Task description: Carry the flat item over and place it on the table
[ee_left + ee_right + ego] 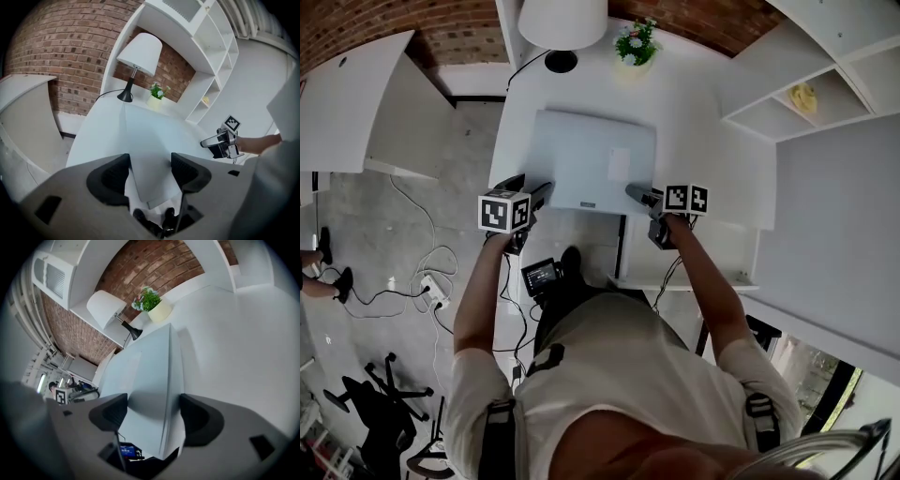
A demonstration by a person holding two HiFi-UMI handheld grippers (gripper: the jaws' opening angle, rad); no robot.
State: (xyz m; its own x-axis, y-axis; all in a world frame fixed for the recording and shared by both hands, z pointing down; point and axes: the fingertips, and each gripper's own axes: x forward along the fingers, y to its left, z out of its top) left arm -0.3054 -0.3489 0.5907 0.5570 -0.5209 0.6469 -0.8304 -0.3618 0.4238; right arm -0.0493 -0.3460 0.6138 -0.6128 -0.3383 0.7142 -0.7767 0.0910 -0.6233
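Observation:
The flat item [591,159] is a thin pale grey panel that lies on the white table [703,122], its near edge at the table's front. My left gripper [546,192] is at its near left corner and my right gripper [633,193] at its near right corner. In the left gripper view the panel's corner [150,140] sits between the jaws of that gripper [150,171], which stand wide apart. The right gripper view shows the same: the panel's edge [154,366] runs between the spread jaws of that gripper [152,416]. I see no pad pressing on the panel.
A white lamp [562,23] and a potted plant [635,42] stand at the table's far end. White shelves [787,112] rise on the right, with a yellow thing [804,96] inside. Cables [431,281] and a chair base [384,394] lie on the floor at the left.

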